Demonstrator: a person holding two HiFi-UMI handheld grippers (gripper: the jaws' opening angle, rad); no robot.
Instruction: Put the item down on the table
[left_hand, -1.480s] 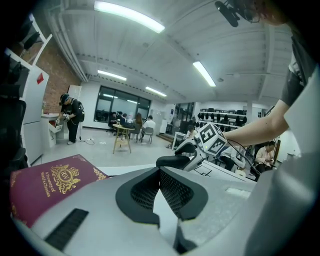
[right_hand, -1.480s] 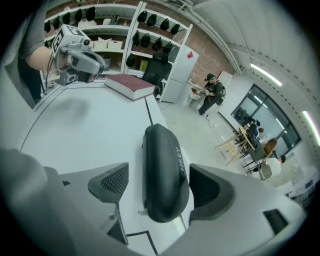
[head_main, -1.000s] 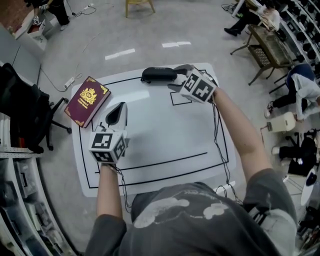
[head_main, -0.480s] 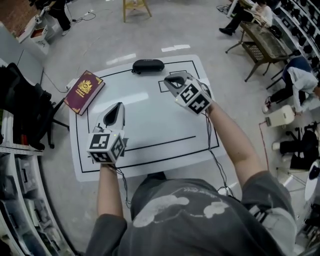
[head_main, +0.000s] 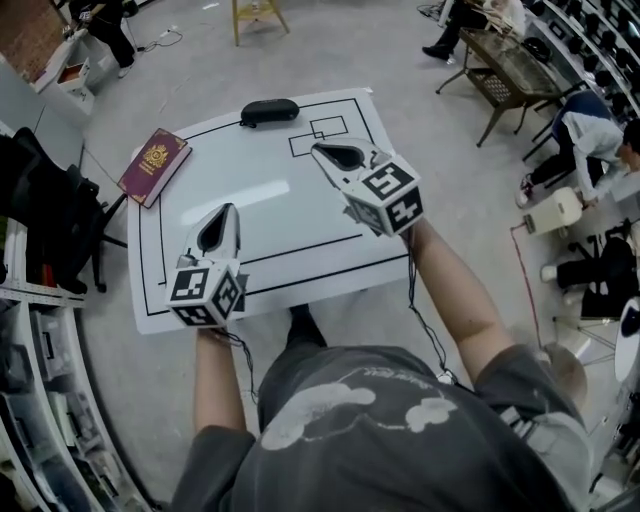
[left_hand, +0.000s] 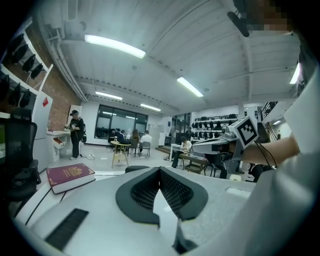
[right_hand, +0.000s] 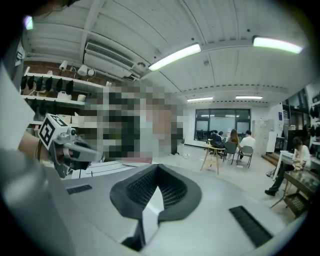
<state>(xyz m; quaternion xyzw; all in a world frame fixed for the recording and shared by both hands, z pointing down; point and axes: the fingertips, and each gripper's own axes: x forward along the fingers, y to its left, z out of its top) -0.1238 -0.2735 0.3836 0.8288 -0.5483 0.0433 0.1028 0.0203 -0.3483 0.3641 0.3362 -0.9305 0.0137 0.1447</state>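
The black oblong case (head_main: 270, 111) lies alone at the far edge of the white table (head_main: 300, 235). Nothing touches it. My right gripper (head_main: 316, 149) hovers over the table's right half, well short of the case, shut with nothing between its jaws. My left gripper (head_main: 229, 208) hangs above the near left part of the table, also shut and empty. In the left gripper view the closed jaws (left_hand: 160, 170) point toward the case (left_hand: 136, 168). The right gripper view shows its shut jaws (right_hand: 157, 166) aimed out into the room.
A maroon book (head_main: 153, 166) lies at the table's far left corner, partly over the edge, and shows in the left gripper view (left_hand: 70, 175). Black lines mark the tabletop. A black office chair (head_main: 45, 225) stands to the left. People sit at tables farther off.
My right gripper has drawn back from the black case toward me, and its jaws have closed empty. The case stays at the far edge. The left gripper has barely moved.
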